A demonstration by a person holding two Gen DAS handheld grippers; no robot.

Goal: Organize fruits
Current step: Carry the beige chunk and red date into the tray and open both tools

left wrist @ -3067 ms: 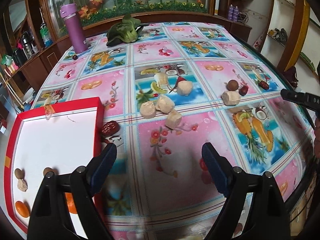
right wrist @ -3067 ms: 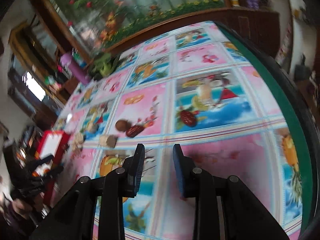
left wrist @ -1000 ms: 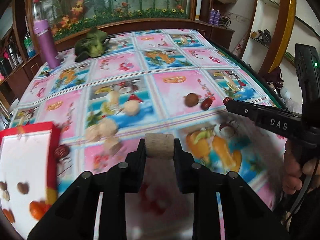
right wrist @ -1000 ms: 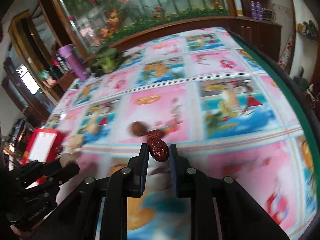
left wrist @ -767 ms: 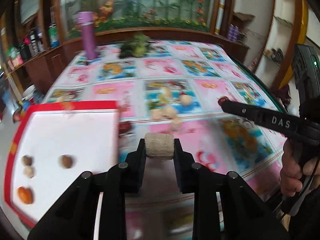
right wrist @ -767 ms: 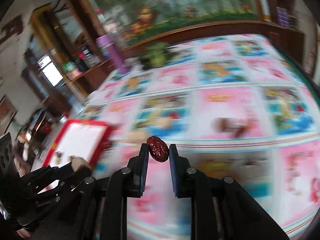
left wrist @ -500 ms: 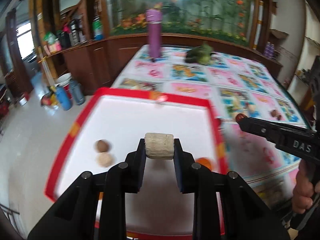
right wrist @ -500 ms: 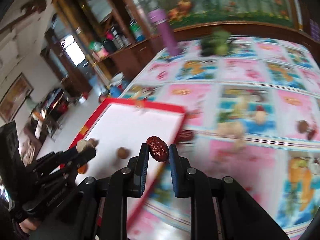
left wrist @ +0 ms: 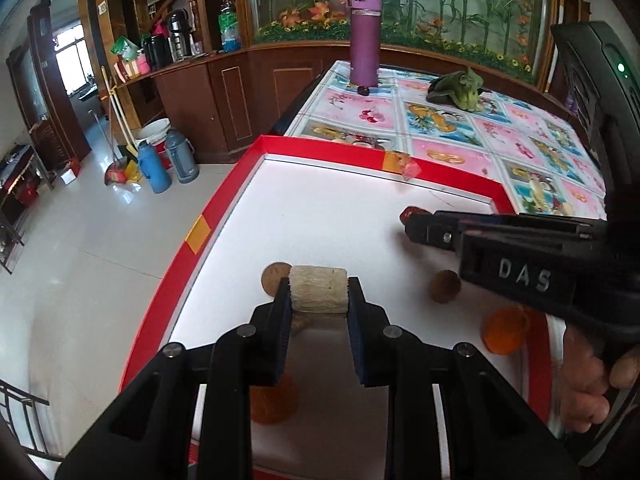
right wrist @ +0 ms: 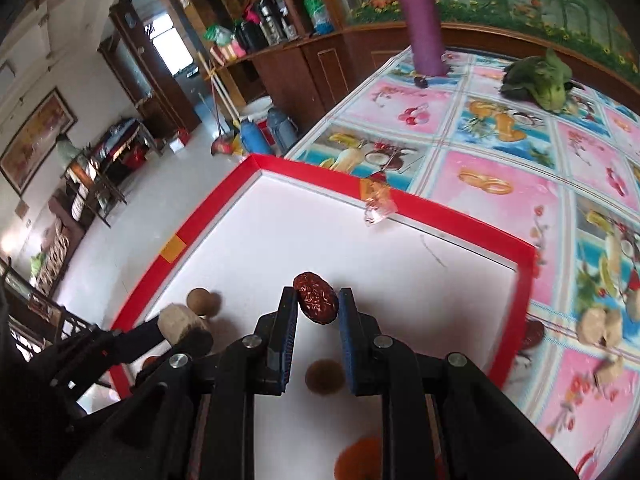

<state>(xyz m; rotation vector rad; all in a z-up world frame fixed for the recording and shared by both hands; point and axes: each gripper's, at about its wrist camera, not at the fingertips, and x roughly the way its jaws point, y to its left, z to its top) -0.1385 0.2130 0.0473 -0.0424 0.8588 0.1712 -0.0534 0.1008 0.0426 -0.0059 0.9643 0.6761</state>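
My left gripper point(left wrist: 318, 298) is shut on a beige cut chunk point(left wrist: 318, 289) and hovers over the near left part of the red-rimmed white tray point(left wrist: 224, 216). My right gripper point(right wrist: 318, 306) is shut on a wrinkled red date point(right wrist: 315, 298) above the same tray point(right wrist: 460, 216). In the left wrist view the right gripper point(left wrist: 412, 220) reaches in from the right. On the tray floor lie brown round fruits point(left wrist: 445, 286) point(right wrist: 204, 300) and orange fruits point(left wrist: 505, 330) point(right wrist: 360, 460). The left gripper point(right wrist: 176, 324) with its chunk shows at lower left in the right wrist view.
A purple flask point(left wrist: 364, 38) and a green leafy vegetable point(left wrist: 458, 90) stand at the far end of the fruit-print tablecloth point(right wrist: 500, 152). More beige chunks point(right wrist: 600, 326) and a date point(right wrist: 532, 334) lie right of the tray. The table edge drops to a tiled floor on the left.
Both grippers have swung left from over the tablecloth to above the tray, each still holding its piece. The right gripper now sits closer over the tray's middle.
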